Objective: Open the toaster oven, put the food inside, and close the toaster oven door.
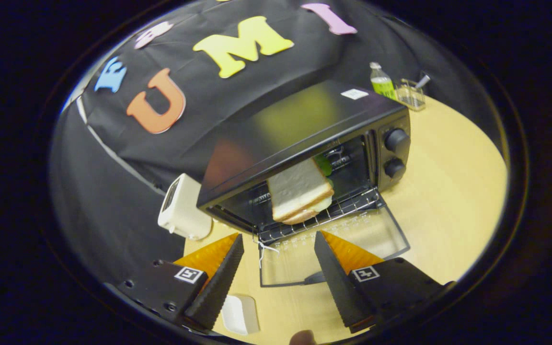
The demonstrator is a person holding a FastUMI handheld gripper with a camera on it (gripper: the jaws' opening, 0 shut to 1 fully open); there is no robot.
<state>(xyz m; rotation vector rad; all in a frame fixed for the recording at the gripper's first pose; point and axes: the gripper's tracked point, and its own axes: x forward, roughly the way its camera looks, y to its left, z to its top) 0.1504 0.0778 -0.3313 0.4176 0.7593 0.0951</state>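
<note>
Your gripper (278, 244) has its fingers spread apart, holding nothing. The sandwich (301, 192) lies on the rack inside the toaster oven (304, 124), at 12 o'clock beyond them, door (333, 249) down.

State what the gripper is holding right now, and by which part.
Nothing. The gripper is open and empty; the sandwich lies on the toaster oven rack, beyond the fingers.
</note>
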